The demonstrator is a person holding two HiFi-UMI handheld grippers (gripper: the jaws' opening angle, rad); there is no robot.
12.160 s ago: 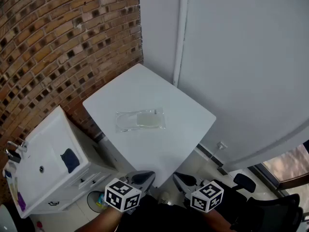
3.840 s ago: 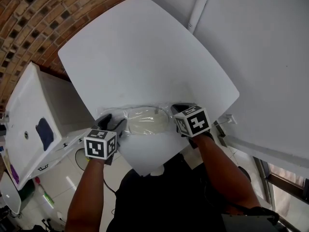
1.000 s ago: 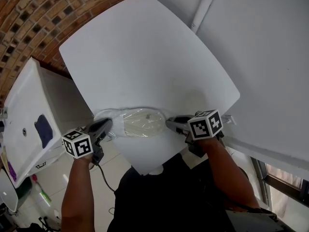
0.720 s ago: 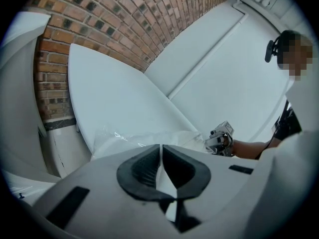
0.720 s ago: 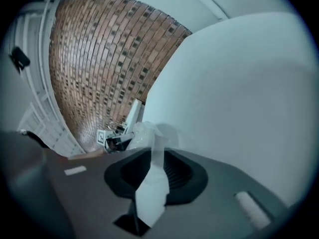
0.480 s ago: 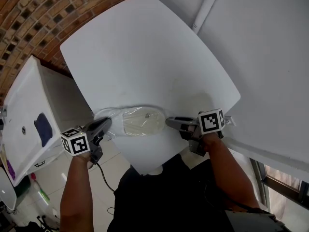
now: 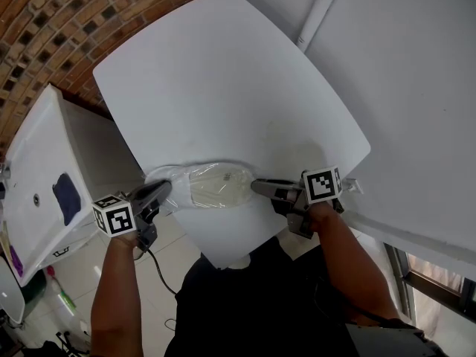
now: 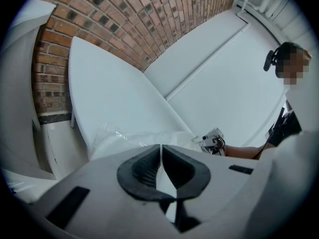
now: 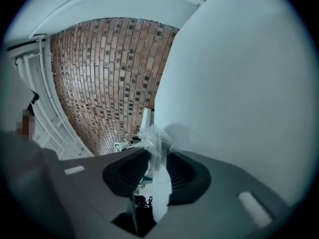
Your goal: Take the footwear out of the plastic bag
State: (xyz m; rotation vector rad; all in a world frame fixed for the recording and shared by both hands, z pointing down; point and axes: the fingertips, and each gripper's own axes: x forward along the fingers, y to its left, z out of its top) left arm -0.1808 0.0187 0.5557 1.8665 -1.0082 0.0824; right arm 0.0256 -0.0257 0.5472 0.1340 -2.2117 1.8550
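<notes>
Footwear lay unremoved inside the plastic bag at the table's six o'clock edge. The left gripper clamped the bag's nine o'clock end. The right gripper, jaws just opening, loosely straddled film at three o'clock.

The place is a plain indoor room, most likely a small office or workroom. A bare white desk stands in a corner between a brick wall and a smooth white wall with a white pipe. Beside the desk stands a white washbasin unit on a pale tiled floor.
</notes>
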